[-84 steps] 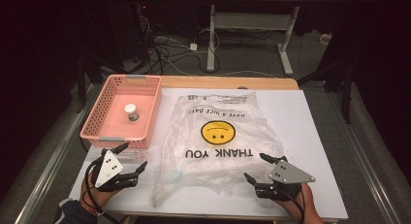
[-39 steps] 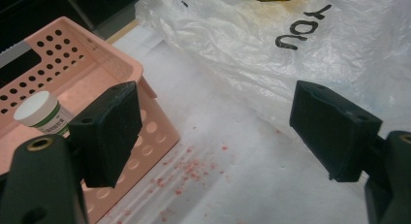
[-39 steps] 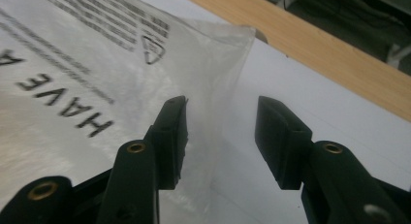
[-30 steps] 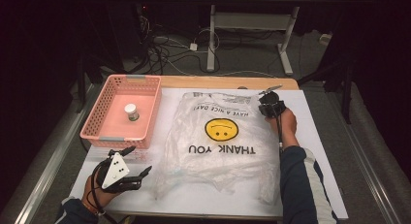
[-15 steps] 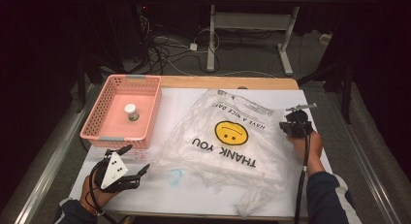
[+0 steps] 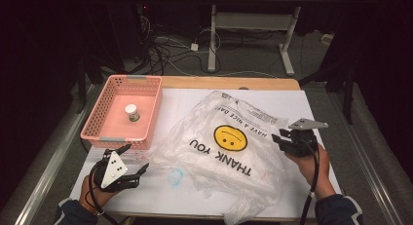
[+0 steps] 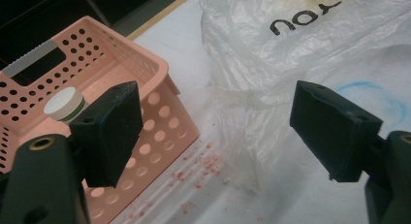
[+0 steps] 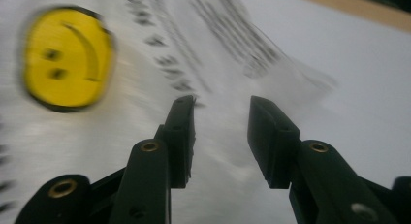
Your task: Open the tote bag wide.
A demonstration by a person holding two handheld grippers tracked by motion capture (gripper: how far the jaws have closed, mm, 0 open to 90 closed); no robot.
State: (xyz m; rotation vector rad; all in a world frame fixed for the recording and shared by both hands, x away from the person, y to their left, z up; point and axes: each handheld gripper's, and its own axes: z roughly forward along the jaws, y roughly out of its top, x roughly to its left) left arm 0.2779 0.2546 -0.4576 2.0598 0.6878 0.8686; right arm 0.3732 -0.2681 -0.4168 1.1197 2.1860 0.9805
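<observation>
Lying beneath right gripper (image 6: 286, 137) jaws: plastic bag (image 6: 229, 147); seemingly ungripped; left gripper (image 6: 130, 162) beside

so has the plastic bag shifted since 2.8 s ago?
Yes. The plastic bag has swung round: its near corner now hangs over the table's front edge.

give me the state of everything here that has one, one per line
plastic bag: flat on the table, crumpled, print upside down from the person's side
pink basket: upright, holding one bottle
small bottle: upright, white cap on
left gripper: open, holding nothing
right gripper: open over the bag's right edge
</observation>
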